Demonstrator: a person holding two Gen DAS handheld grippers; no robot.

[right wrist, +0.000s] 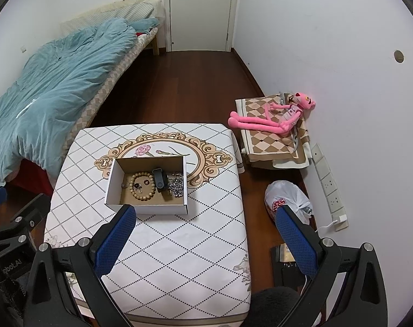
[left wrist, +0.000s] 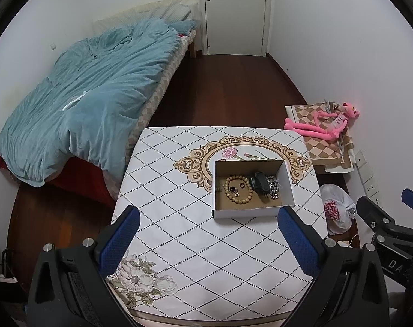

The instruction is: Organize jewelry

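Observation:
A shallow cardboard box (left wrist: 247,212) (right wrist: 146,209) stands on the table with the white diamond-pattern cloth (left wrist: 195,250) (right wrist: 179,245). Inside lie a wooden bead bracelet (left wrist: 238,189) (right wrist: 141,185), small rings, a black clip-like item (left wrist: 259,184) (right wrist: 159,179) and a silver chain (left wrist: 273,188) (right wrist: 177,185). My left gripper (left wrist: 209,231) is open and empty, held above the table on the near side of the box. My right gripper (right wrist: 206,231) is open and empty, above the table's right edge. The right gripper also shows in the left wrist view (left wrist: 383,212).
A bed with a blue duvet (left wrist: 83,103) (right wrist: 48,81) stands left of the table. A pink plush toy (left wrist: 321,125) (right wrist: 272,120) lies on a checkered cushion at the right wall. A white plastic bag (left wrist: 337,212) (right wrist: 288,199) and a power strip (right wrist: 329,185) sit on the floor.

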